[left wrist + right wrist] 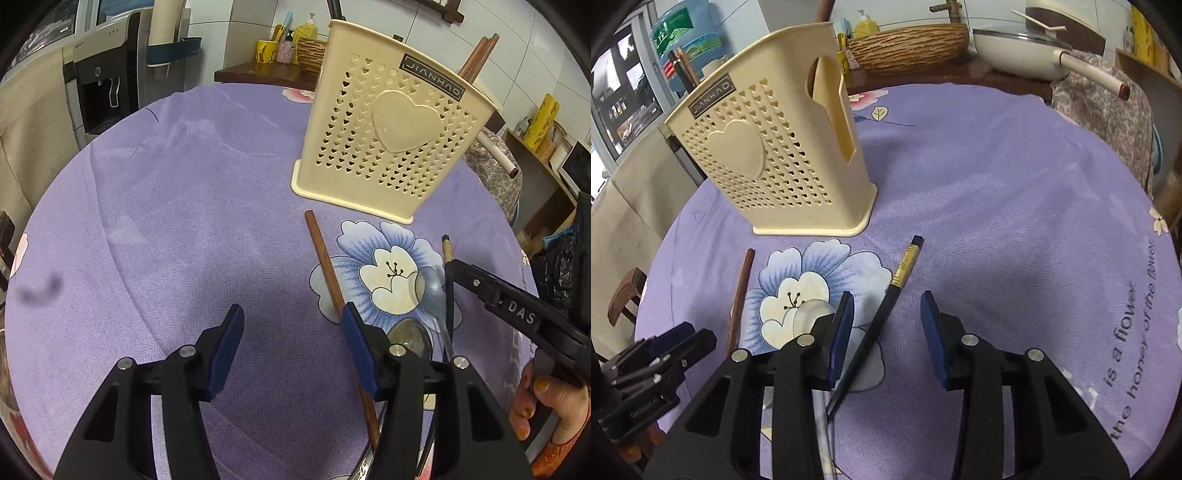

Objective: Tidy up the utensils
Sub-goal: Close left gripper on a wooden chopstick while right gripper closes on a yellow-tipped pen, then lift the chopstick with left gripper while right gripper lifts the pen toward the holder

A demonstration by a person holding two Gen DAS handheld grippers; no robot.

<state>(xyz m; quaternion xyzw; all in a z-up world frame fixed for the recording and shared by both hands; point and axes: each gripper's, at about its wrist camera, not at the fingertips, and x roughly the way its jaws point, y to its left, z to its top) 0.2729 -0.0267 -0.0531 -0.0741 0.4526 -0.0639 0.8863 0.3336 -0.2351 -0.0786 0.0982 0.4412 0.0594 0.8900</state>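
Note:
A cream perforated utensil holder (388, 140) (775, 155) stands upright on the purple cloth, with brown chopsticks (480, 55) sticking out of it. A brown wooden chopstick (325, 258) (740, 295) lies flat on the cloth. My left gripper (293, 321) (683, 336) is open, and the chopstick runs just inside and under its right finger. A black chopstick with a gold band (905, 266) (447, 251) lies between the open jaws of my right gripper (886, 306) (452, 267), untouched by the pads. A clear spoon (430, 288) and a metal spoon (410, 336) lie between the two chopsticks.
The round table wears a purple flowered cloth (166, 221). Behind it stand a white pan with a long handle (1027, 51), a wicker basket (908, 44) and a water dispenser (103, 85). A person's hand (543, 406) holds the right gripper. A wooden chair (624, 295) is at the left.

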